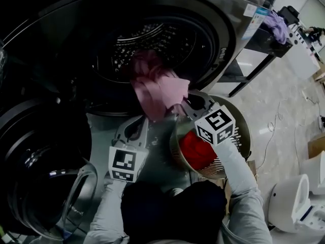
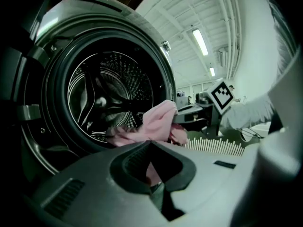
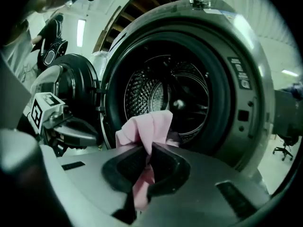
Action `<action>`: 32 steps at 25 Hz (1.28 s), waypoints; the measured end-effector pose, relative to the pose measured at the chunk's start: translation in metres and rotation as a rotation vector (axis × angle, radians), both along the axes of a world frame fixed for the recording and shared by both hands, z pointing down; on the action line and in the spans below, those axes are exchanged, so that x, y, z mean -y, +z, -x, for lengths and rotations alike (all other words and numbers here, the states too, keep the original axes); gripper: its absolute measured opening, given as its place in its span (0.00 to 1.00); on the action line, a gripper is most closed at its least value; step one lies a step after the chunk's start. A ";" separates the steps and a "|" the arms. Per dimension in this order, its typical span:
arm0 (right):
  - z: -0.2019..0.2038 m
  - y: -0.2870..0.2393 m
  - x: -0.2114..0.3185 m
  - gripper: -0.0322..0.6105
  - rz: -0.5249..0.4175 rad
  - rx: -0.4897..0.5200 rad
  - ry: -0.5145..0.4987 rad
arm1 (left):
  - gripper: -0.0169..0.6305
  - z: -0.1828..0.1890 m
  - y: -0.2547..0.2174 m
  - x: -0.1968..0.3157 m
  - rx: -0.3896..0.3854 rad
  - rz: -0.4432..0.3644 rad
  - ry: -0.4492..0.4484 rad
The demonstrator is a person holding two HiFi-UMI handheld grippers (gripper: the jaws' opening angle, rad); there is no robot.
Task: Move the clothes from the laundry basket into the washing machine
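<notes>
So the right gripper (image 3: 147, 148) is pinching the pink garment (image 3: 147, 124) tight between its pads, with a bunch of cloth puffing up above the jaws and a tail hanging down below them. The left gripper (image 2: 151, 148) is sitting just beside it, a bit lower. In its own view its pads look pressed together on a thin strip of that same pink garment, though I'm less sure about that one. The cloth is hanging right at the mouth of the washing machine (image 1: 216, 42), draping over the lower lip of the opening, and part of it seems to be reaching into the drum. The door (image 1: 56, 197) is standing wide open off to the left. I'm guessing we're somewhere in the middle here. This piece is going in but isn't let go yet, and the laundry basket (image 1: 242, 136) just under the right arm is holding at least one red piece (image 1: 195, 149), so there's more waiting to be moved.
</notes>
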State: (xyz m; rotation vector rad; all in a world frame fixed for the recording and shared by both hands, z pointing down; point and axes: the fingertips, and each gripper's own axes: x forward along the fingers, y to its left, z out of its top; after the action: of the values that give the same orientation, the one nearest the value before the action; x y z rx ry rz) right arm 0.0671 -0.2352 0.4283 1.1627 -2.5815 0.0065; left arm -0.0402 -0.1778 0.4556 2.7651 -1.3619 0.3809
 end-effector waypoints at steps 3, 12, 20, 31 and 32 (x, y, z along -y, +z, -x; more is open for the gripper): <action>0.036 -0.004 0.013 0.10 -0.004 -0.048 -0.035 | 0.05 0.005 -0.003 0.000 -0.011 -0.006 -0.012; 0.089 0.056 0.024 0.46 0.149 -0.308 -0.144 | 0.05 0.020 -0.007 -0.001 -0.035 -0.008 -0.034; 0.081 0.087 0.033 0.53 0.084 -0.650 -0.180 | 0.05 0.017 -0.005 0.000 -0.045 -0.003 -0.018; 0.078 0.061 0.041 0.16 -0.023 -0.589 -0.119 | 0.06 0.023 -0.007 -0.001 -0.049 -0.007 -0.030; 0.079 0.056 0.043 0.15 -0.026 -0.559 -0.104 | 0.05 0.023 -0.007 -0.001 -0.048 -0.007 -0.030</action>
State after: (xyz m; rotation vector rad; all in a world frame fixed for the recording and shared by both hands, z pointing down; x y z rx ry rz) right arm -0.0124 -0.2785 0.4848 0.8780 -2.1411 -0.3284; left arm -0.0632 -0.1772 0.4483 2.7371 -1.3952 0.3072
